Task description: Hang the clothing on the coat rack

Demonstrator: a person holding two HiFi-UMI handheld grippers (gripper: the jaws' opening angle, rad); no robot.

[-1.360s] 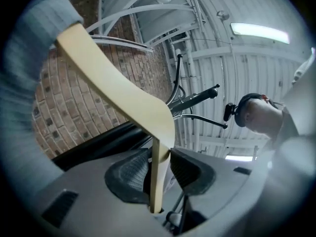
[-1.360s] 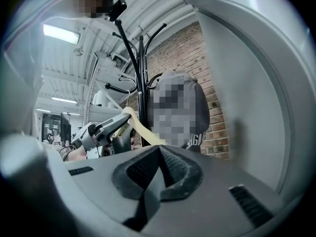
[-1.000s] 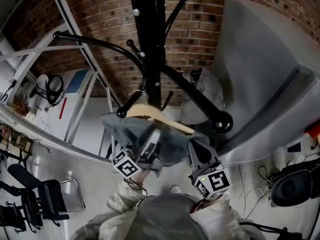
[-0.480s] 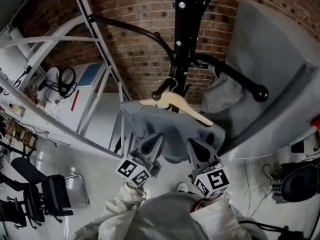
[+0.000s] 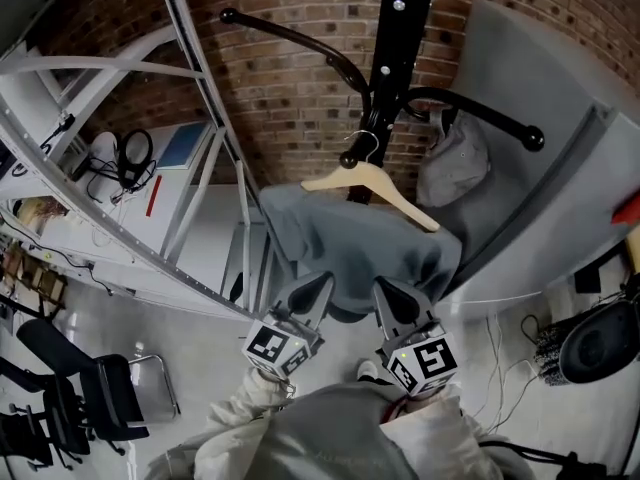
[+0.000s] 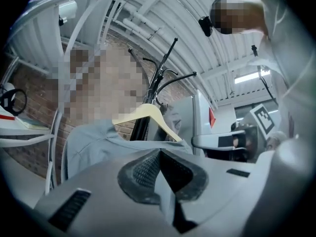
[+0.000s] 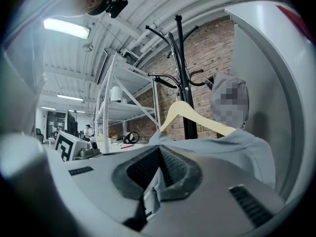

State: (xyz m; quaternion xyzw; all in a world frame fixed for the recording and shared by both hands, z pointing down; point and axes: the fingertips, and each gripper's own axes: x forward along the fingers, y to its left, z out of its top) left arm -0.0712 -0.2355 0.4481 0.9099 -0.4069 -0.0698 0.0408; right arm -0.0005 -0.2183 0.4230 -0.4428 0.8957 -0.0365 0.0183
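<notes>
While left tongs (image 5: 320,282), right tongs (image 5: 384,288) pinch hem shut, I judge grey garment (image 5: 350,248) light, limp (better grip: hanger (image 5: 372,175) neck).

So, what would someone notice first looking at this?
A grey garment draped on a wooden hanger fills the middle of the head view, the hanger's hook up by a peg of the black coat rack, which stands before a brick wall. Just below, the left gripper and right gripper are each shut on the garment's lower edge.
</notes>
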